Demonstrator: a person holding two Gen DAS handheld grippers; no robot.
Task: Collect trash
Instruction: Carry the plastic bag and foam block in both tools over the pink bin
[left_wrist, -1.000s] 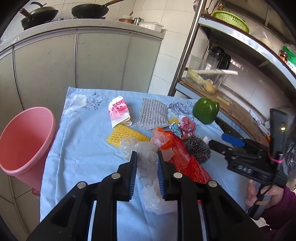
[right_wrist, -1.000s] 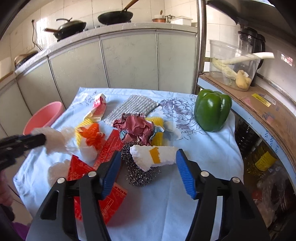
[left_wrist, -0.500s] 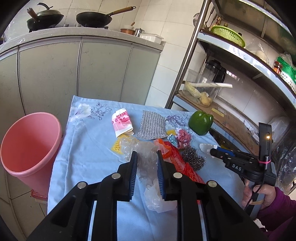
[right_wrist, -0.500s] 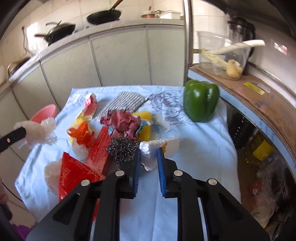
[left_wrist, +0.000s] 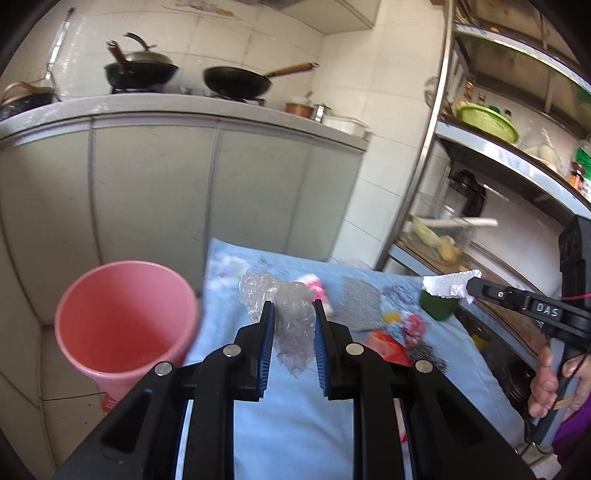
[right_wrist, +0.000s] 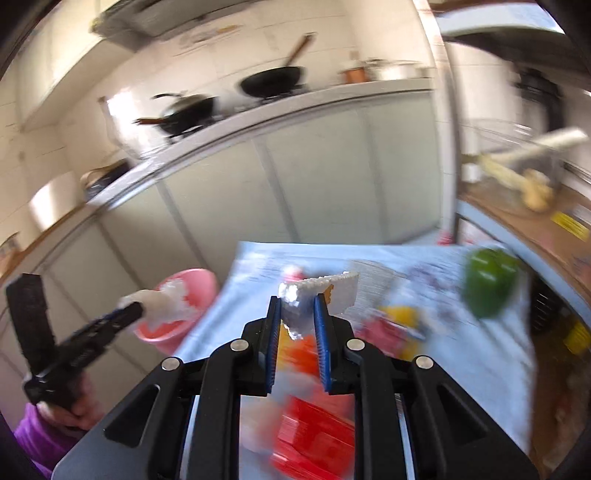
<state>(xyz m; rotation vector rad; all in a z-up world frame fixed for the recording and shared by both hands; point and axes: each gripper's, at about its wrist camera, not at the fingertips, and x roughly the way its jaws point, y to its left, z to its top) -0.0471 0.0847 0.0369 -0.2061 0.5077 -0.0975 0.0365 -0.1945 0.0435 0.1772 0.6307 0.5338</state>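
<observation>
My left gripper (left_wrist: 293, 314) is shut on a crumpled clear plastic wrap (left_wrist: 291, 314), held in the air to the right of the pink bucket (left_wrist: 125, 314). My right gripper (right_wrist: 295, 308) is shut on a white foam piece (right_wrist: 321, 291) with a yellow patch, lifted above the blue tablecloth (left_wrist: 295, 424). The left wrist view also shows that foam piece (left_wrist: 448, 284) at the tip of the right gripper (left_wrist: 471, 286). On the cloth lie a red wrapper (right_wrist: 314, 443), an orange scrap (left_wrist: 384, 345) and a steel scourer (left_wrist: 428, 360).
A green pepper (right_wrist: 489, 286), a silver mesh cloth (left_wrist: 360, 304), a pink-white packet (left_wrist: 317, 291) and a yellow sponge (right_wrist: 400, 315) lie on the table. Grey cabinets (left_wrist: 184, 192) with woks stand behind. A metal shelf rack (left_wrist: 480, 147) is at the right.
The right gripper closed on the foam piece and lifted it off the table. The left gripper rose with the plastic wrap and swung left toward the pink bucket.
</observation>
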